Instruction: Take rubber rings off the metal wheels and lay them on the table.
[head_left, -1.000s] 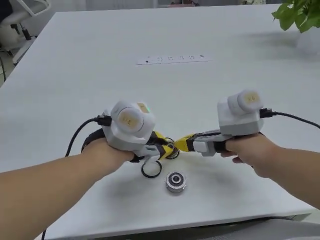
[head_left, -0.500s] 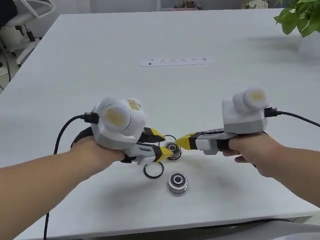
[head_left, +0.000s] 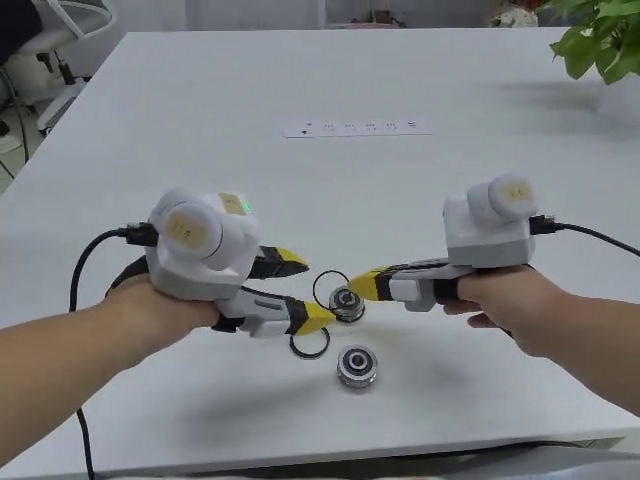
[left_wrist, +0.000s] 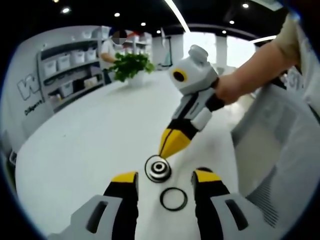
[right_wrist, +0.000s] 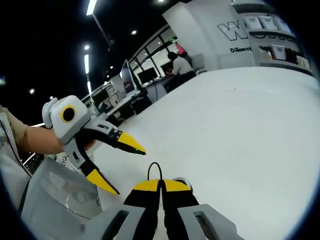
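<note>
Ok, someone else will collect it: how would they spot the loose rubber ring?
On the white table, look near the front edge by the left gripper's lower tip. The rubber ring lies flat there: a thin empty black hoop, unlike the metal wheel beside it.

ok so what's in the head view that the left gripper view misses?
Head view: a second metal wheel, nearer the person, and a socket strip farther back. Left gripper view: wall shelves and ceiling lights. Both: the right gripper shut, its tip at a wheel, a loose rubber ring beside it, the plant.
</note>
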